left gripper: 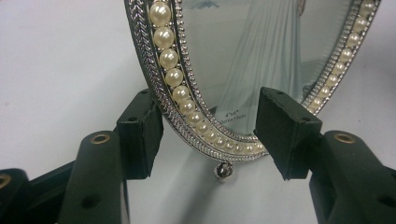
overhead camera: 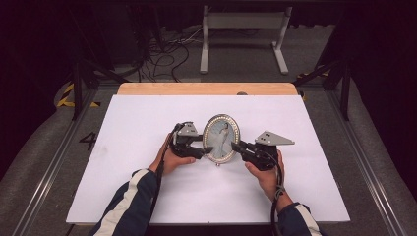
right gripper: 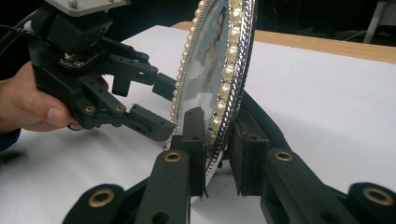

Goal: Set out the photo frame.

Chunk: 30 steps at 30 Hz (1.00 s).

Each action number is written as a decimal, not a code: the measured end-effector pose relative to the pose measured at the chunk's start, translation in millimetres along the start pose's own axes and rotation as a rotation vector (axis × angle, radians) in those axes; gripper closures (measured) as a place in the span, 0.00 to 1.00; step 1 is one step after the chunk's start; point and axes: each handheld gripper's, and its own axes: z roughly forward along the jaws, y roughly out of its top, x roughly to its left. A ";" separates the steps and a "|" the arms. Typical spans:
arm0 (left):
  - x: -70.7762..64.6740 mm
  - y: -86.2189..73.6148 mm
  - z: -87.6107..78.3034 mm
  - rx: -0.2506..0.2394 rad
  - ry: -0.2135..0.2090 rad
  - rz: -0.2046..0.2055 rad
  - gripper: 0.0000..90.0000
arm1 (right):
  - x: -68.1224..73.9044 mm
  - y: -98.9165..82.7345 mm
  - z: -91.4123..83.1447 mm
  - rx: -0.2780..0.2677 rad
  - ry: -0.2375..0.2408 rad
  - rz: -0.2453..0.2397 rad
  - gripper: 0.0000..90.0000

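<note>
An oval picture frame with a silver rim and a ring of pearls stands upright at the middle of the white table, its picture facing the person. My left gripper comes in from the frame's lower left. In the left gripper view its pads lie against the frame's lower rim, one behind it and one in front of the glass. From the lower right, my right gripper meets the frame. Its pads clamp the frame's edge front and back. The left gripper shows beyond it.
The white board covers a wooden table whose far edge shows. A small foot hangs under the frame. Beyond the table are cables on the floor and a white stand.
</note>
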 end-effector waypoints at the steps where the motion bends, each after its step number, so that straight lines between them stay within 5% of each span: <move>1: -1.6 -0.1 -0.4 0.006 0.013 0.008 0.47 | -0.8 0.1 0.6 0.000 0.002 0.001 0.86; 10: -4.5 -4.6 -3.2 0.016 0.003 0.003 0.45 | -2.4 2.4 5.6 0.000 -0.006 0.003 0.87; 14: -2.0 -3.3 -3.1 -0.022 -0.013 -0.034 0.40 | -0.5 1.8 4.5 -0.002 -0.019 -0.011 0.85; 19: 1.6 4.1 -14.6 -0.099 0.029 -0.062 0.35 | 2.0 1.2 -0.1 0.000 -0.038 -0.043 0.81; 22: 5.0 7.7 -21.3 -0.128 0.058 -0.059 0.37 | 3.2 0.6 -3.9 0.002 -0.035 -0.046 0.82; 25: 7.2 9.6 -21.3 -0.141 0.050 -0.079 0.39 | 4.2 -0.5 -5.1 0.005 -0.039 -0.043 0.84; 30: 7.3 13.9 -20.3 -0.142 0.025 -0.053 0.53 | 7.5 -1.8 -4.6 0.015 -0.062 -0.042 0.85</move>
